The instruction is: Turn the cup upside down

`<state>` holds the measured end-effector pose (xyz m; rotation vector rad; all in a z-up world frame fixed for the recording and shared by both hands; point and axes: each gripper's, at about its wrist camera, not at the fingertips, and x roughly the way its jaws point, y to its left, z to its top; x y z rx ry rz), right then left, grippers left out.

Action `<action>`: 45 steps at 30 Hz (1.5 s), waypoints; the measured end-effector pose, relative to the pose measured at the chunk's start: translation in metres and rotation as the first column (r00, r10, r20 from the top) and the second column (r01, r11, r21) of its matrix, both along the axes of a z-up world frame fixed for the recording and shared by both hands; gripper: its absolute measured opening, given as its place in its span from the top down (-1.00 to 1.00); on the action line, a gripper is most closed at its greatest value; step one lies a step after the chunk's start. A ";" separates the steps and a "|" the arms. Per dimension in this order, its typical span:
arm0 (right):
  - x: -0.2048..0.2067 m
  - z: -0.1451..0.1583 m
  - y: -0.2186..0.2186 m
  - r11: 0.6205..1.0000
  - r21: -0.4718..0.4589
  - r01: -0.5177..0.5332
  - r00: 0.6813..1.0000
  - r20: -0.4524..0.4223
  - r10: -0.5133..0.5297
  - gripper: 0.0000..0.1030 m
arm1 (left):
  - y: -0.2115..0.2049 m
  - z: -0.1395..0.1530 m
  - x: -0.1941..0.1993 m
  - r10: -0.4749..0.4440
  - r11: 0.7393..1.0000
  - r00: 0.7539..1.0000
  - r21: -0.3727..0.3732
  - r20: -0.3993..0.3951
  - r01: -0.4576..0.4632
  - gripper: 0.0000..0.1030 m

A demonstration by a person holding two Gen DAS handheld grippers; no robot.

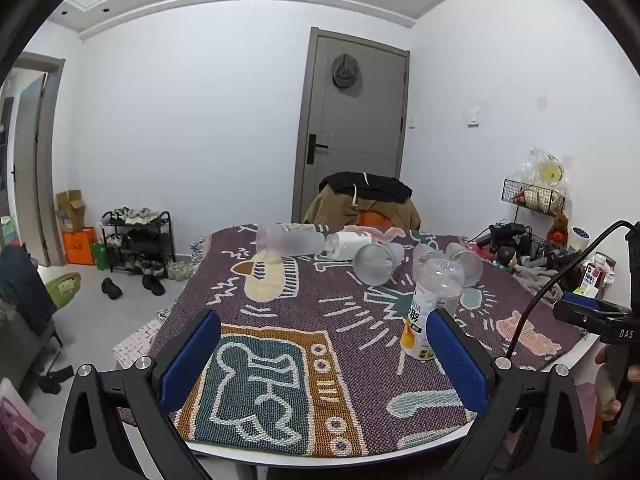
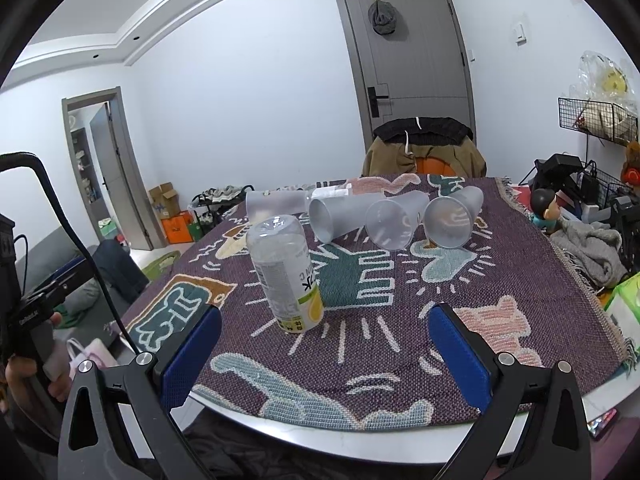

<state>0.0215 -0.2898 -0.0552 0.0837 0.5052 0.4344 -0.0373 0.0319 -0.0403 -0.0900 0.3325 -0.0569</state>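
Several frosted plastic cups lie on their sides on the patterned cloth: in the right wrist view a left cup (image 2: 332, 216), a middle cup (image 2: 394, 220), a right cup (image 2: 454, 218) and a far one (image 2: 276, 202). In the left wrist view I see cups (image 1: 374, 262), (image 1: 466, 266) and a long far one (image 1: 292, 240). A clear bottle with a yellow label (image 2: 286, 274) (image 1: 430, 304) stands bottom-up in front of them. My left gripper (image 1: 324, 350) and right gripper (image 2: 324, 346) are open and empty near the table's front edge.
The table (image 2: 360, 444) carries a woven cloth (image 2: 400, 320). Clutter, a grey cloth (image 2: 588, 252) and a figurine (image 2: 546, 206) lie at the right edge. A chair with jackets (image 2: 424, 152) stands behind the table. A green box (image 2: 624, 308) sits at the right.
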 end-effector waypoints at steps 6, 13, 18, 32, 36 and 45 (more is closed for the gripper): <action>0.000 0.000 0.000 1.000 0.000 0.000 1.000 -0.001 0.000 -1.00 | -0.001 0.001 -0.001 0.004 1.000 1.000 0.009 -0.001 -0.004 -0.99; 0.000 0.000 0.000 1.000 -0.001 0.000 1.000 -0.001 0.000 -1.00 | -0.005 0.002 -0.001 0.013 1.000 1.000 0.017 0.003 -0.013 -0.99; 0.000 -0.001 0.002 1.000 -0.005 -0.004 1.000 -0.004 0.004 -1.00 | -0.006 0.001 0.000 0.017 1.000 1.000 0.023 0.001 -0.017 -0.99; -0.001 -0.002 0.005 1.000 -0.013 -0.005 1.000 -0.001 0.005 -1.00 | -0.008 -0.001 0.001 0.026 0.999 1.000 0.025 -0.002 -0.026 -0.99; 0.000 -0.002 0.004 1.000 -0.013 -0.006 1.000 -0.003 0.005 -1.00 | -0.007 -0.001 0.000 0.028 0.999 1.000 0.028 0.004 -0.028 -0.99; 0.000 -0.003 0.004 1.000 -0.013 -0.007 1.000 -0.009 0.007 -1.00 | -0.009 -0.002 -0.003 0.033 0.999 0.999 0.041 0.016 -0.033 -0.99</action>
